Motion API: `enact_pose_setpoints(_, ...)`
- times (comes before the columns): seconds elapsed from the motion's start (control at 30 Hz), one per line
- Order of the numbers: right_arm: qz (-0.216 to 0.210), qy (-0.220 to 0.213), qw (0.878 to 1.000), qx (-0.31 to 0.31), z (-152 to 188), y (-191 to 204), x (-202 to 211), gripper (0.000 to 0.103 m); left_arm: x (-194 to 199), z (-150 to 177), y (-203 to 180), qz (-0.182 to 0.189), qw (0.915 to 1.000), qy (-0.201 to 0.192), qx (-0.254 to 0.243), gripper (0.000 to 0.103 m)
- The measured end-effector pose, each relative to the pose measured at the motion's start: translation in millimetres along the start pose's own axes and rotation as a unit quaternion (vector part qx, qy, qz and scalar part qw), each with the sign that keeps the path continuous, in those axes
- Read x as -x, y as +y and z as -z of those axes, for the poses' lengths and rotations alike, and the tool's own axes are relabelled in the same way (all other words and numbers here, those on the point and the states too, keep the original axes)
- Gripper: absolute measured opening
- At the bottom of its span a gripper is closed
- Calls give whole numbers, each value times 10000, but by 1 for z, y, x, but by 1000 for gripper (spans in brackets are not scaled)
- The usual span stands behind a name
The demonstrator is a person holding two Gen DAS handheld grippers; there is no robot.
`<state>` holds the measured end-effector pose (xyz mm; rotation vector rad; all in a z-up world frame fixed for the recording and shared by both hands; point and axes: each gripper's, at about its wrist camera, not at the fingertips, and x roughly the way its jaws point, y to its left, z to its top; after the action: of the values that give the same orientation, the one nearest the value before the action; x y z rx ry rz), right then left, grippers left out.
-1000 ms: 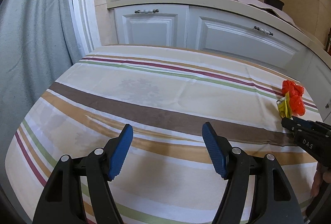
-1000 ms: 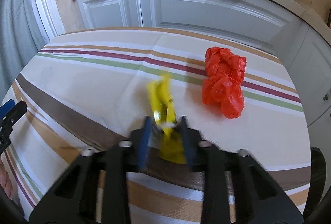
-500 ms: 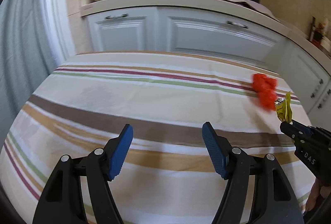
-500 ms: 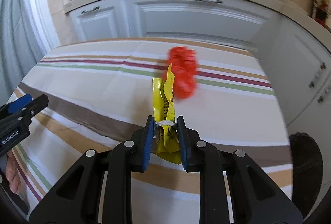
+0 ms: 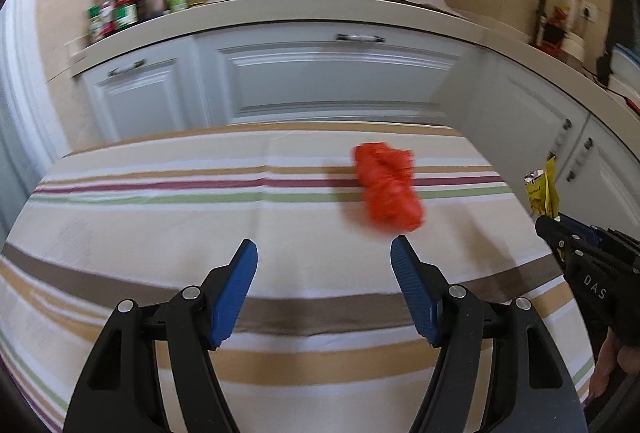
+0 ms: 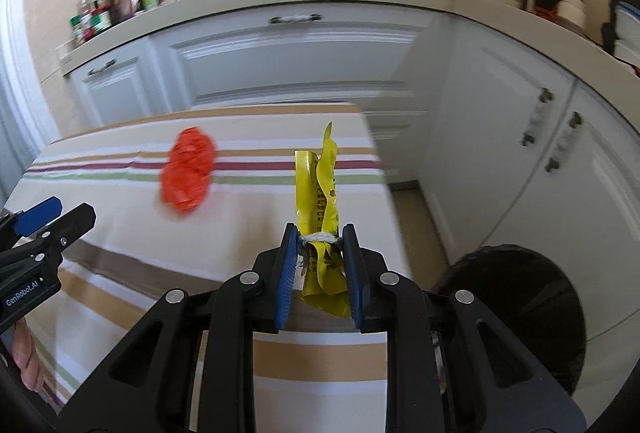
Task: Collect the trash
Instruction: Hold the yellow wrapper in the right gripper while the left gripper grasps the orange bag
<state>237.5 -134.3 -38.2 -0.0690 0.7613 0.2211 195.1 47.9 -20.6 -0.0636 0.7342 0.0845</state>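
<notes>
My right hand-held gripper [image 6: 319, 245] pinches the yellow wrapper [image 6: 320, 193] above the striped surface [image 5: 160, 217] – left hand-held gripper [image 5: 324, 253] wide, empty. Red plastic bag [image 5: 386, 193] lies there; white cabinets [image 5: 332, 81] behind, black bin [image 6: 520, 309] beside.

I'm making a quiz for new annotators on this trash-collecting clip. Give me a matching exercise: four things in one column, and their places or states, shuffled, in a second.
Things:
1. yellow wrapper
2. red plastic bag
3. black bin
4. left gripper

Places or states:
A. lying on the striped tablecloth
B. open, nothing between its fingers
C. on the floor beside the table
D. pinched in the right gripper

Pairs: 1-D, 2-A, 3-C, 4-B
</notes>
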Motion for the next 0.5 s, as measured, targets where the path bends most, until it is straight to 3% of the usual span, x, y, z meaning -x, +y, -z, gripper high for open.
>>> enact_pose_setpoints(0.5,418,-52,9982,-426,3,-72,-6,22,-53,-21,-45,-11,9989,241,-393,67)
